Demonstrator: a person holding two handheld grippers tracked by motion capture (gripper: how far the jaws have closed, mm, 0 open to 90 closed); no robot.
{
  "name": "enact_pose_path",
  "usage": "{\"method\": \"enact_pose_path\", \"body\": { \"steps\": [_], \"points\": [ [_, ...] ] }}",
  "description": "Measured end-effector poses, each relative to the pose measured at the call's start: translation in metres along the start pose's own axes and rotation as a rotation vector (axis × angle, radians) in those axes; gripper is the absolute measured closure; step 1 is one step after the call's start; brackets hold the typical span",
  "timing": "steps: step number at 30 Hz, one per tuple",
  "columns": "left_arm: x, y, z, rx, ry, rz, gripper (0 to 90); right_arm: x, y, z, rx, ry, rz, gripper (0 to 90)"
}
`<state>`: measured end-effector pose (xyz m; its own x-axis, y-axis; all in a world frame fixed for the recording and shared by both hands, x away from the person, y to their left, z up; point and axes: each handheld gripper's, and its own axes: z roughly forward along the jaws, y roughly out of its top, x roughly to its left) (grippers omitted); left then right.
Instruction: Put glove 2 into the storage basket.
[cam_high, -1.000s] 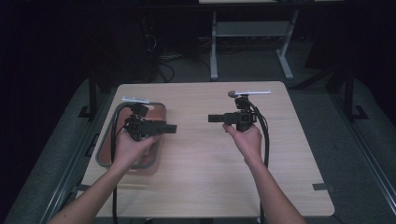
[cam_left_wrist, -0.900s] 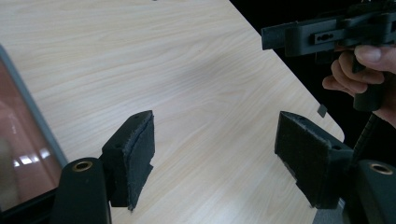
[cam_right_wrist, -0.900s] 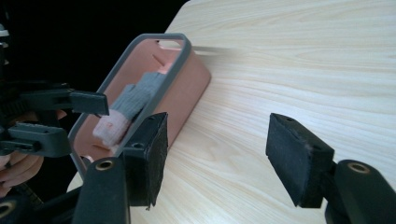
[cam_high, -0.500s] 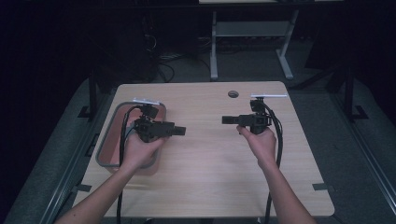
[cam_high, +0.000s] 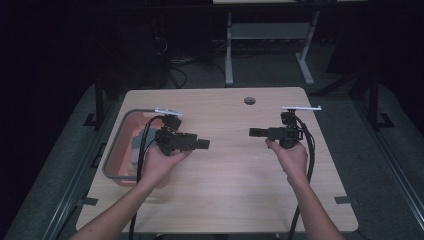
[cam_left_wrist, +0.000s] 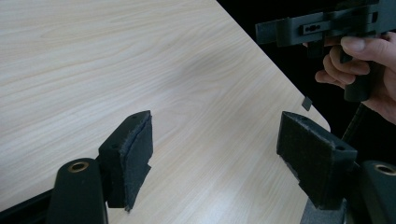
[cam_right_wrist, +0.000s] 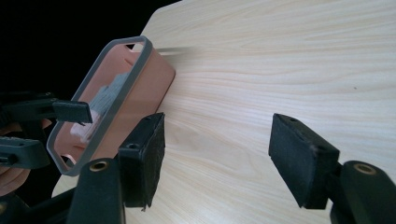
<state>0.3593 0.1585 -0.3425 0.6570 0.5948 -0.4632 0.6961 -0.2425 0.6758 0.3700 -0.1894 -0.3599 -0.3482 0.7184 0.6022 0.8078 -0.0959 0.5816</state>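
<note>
My left gripper (cam_high: 204, 144) is held level over the left half of the wooden table (cam_high: 230, 195) and points right. In the left gripper view its jaws (cam_left_wrist: 215, 135) stand open over bare wood. My right gripper (cam_high: 252, 132) is held level over the right half and points left at the other one. It is open (cam_right_wrist: 219, 144), its jaws have just been opening a little further, and nothing is between them. A gap of bare table separates the two.
A pink basket with a grey rim (cam_high: 111, 159) stands at the table's left edge, beside and under the left hand. It holds grey and white pieces (cam_right_wrist: 106, 98). A round cable hole (cam_high: 249, 100) lies near the far edge. Cables trail from both grippers.
Both hands have shifted to the right across the table, the right one away from the cable hole toward the right edge. The basket has stayed where it was.
</note>
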Motion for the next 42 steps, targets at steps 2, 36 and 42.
{"method": "enact_pose_path", "body": {
  "steps": [2, 36, 42],
  "points": [
    [-0.001, -0.001, 0.002, 0.000, 0.000, 0.002, 25.2, -0.003, -0.002, -0.002, 0.000, -0.002, 0.001, 35.6],
    [-0.016, -0.037, 0.038, 0.028, -0.048, 0.014, 24.7, -0.062, -0.046, -0.021, 0.033, -0.039, 0.090, 30.9],
    [-0.014, -0.048, 0.043, 0.029, -0.051, 0.011, 24.7, -0.073, -0.057, -0.024, 0.040, -0.050, 0.107, 30.8]
  ]
}}
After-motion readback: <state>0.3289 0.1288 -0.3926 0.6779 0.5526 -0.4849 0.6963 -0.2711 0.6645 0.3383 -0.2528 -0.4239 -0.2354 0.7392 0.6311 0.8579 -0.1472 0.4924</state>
